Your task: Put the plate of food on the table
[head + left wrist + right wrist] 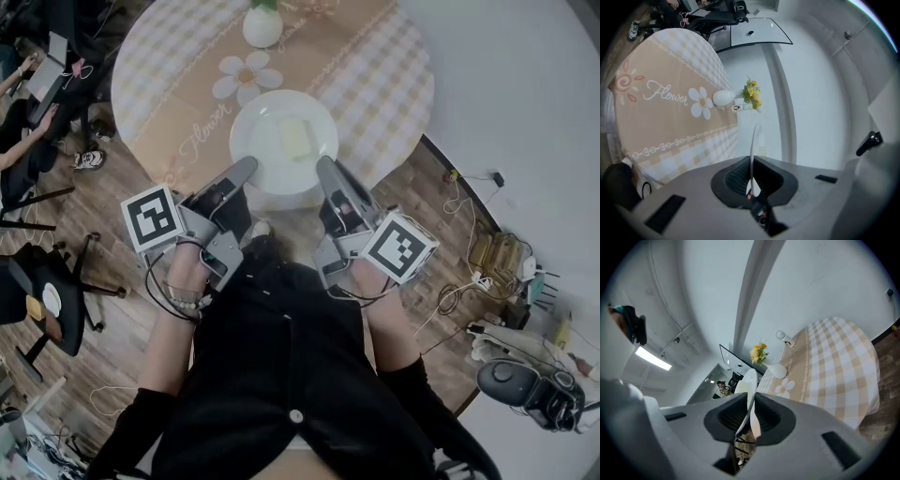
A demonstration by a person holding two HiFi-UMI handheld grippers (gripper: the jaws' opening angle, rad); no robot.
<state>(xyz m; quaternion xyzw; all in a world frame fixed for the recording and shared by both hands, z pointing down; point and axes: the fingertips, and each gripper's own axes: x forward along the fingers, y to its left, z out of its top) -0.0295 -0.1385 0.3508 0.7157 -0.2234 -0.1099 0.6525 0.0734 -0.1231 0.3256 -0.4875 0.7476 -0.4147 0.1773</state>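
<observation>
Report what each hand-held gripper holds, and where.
Both clamp the white plate by its rim: left hand-held gripper on the left edge, right hand-held gripper on the right edge.

Head view dim, flat, low contrast. Gripper views: fisheye, black corners, edges bent. Strip light (652,358) glows upper-left of right gripper (750,401); jaw bodies nr lens soft.

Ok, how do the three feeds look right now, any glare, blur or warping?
Head view: dim but sharp, the white plate nearly washes out the pale food. Left gripper view: fisheye bends the table, corners black, no glare. Right gripper view: same warping, a ceiling light glares at left.
</observation>
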